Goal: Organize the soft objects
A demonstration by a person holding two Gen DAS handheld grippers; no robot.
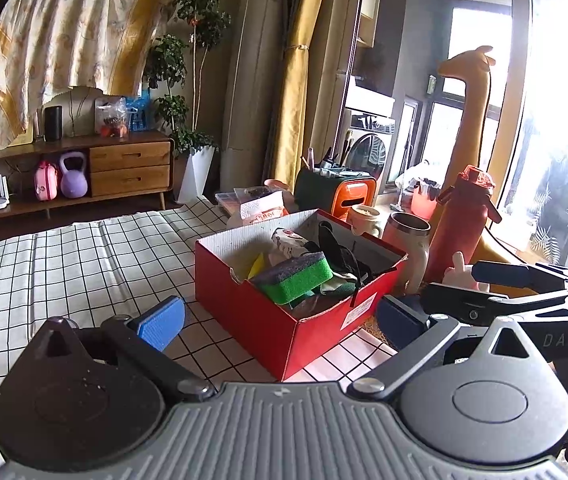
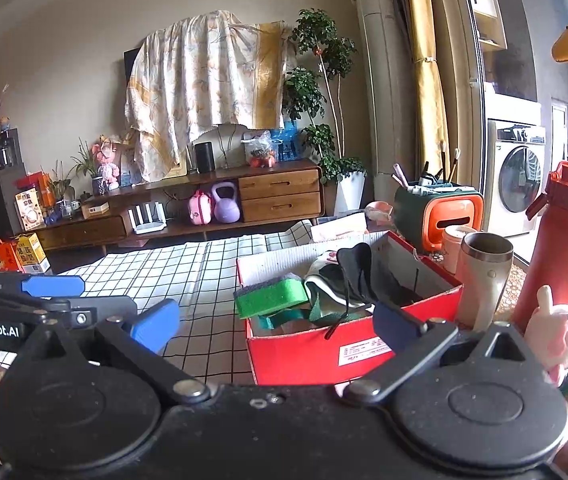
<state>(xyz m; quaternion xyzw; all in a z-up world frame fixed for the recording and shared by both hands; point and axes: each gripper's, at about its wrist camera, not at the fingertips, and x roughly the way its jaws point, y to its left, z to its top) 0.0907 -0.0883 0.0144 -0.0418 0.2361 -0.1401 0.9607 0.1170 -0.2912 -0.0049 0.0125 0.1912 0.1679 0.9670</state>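
The left gripper (image 2: 60, 312) reads "GenRobot.AI"; the right gripper (image 1: 484, 280) shows what looks like "DAS".

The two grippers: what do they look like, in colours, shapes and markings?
The left gripper has a grey ribbed body, black round pivot plates, black link arms and blue pads. The right gripper is all black, with the same blue pads. White lettering reads GenRobot.AI on the left one.

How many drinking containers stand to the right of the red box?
3: a red bottle farthest right, a steel tumbler against the red box, and a pale mug behind the tumbler. Others may be hidden.
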